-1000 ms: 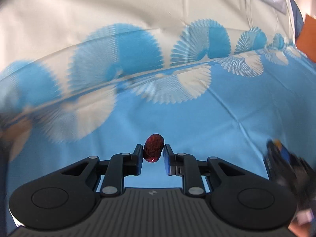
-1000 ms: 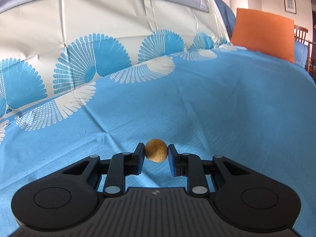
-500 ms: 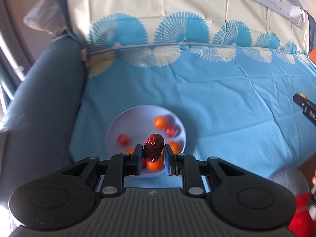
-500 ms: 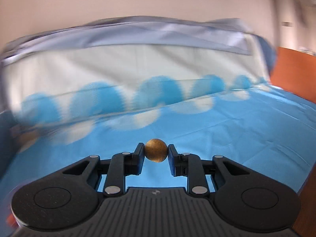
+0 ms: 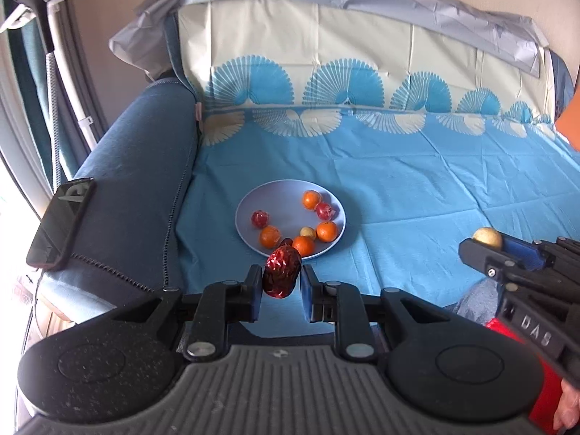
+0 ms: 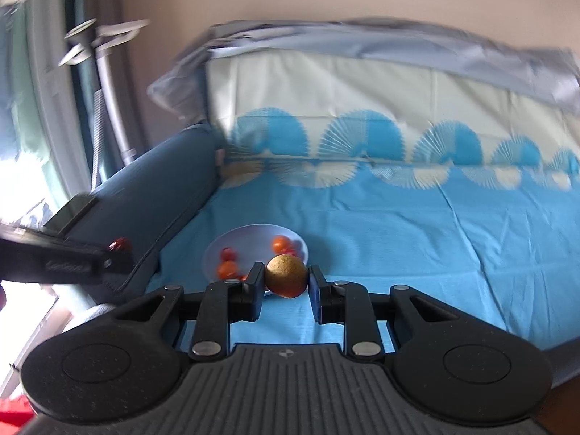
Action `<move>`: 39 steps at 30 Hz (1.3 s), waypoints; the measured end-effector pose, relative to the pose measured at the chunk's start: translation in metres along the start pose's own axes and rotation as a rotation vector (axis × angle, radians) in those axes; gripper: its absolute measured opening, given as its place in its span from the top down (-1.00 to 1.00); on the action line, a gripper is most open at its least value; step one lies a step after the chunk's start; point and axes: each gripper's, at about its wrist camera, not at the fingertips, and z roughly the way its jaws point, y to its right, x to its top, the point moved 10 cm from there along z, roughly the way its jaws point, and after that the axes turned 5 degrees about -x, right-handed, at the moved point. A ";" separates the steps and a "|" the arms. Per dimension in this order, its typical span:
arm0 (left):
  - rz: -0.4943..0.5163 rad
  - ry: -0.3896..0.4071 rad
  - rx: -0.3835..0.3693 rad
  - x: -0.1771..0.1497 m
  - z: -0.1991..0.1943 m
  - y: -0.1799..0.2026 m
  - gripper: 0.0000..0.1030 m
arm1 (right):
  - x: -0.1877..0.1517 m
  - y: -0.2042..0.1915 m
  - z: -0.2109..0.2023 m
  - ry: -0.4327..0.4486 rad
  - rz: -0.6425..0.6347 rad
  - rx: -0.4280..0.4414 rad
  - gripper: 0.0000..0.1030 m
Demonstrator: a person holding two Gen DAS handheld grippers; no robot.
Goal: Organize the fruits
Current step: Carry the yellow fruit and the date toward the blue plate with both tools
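My left gripper (image 5: 281, 286) is shut on a dark red wrinkled date (image 5: 282, 271), held just short of the near rim of a pale blue plate (image 5: 250, 210) on the blue sheet. The plate holds several small oranges (image 5: 311, 198), red fruits (image 5: 260, 218) and one yellowish fruit (image 5: 308, 232). My right gripper (image 6: 284, 284) is shut on a round tan fruit (image 6: 285, 275), with the plate (image 6: 250, 233) beyond it. In the left wrist view the right gripper (image 5: 487, 244) shows at the right edge with that tan fruit (image 5: 488, 237). The left gripper (image 6: 117, 250) with the date (image 6: 119, 243) shows at the left in the right wrist view.
The plate lies on a sofa covered by a blue fan-patterned sheet (image 5: 417, 188). A dark blue armrest (image 5: 137, 181) stands left of it, with a black phone (image 5: 59, 224) on its outer side. A white stand (image 5: 54, 36) rises far left. A red sleeve (image 5: 543, 391) shows lower right.
Both grippers have swung left and risen, each keeping its fruit. The plate of fruit, armrest and phone came into view, and the plate now sits farther ahead of the left gripper.
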 end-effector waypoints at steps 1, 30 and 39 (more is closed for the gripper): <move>-0.006 0.009 0.000 -0.001 -0.005 -0.001 0.53 | 0.001 -0.005 -0.006 0.013 -0.016 0.001 0.49; -0.075 -0.019 -0.009 -0.014 0.001 -0.022 0.53 | 0.000 -0.023 -0.011 -0.001 -0.090 -0.018 0.49; -0.105 -0.039 0.005 -0.008 0.020 -0.041 0.53 | -0.003 -0.026 0.012 -0.041 -0.109 -0.010 0.49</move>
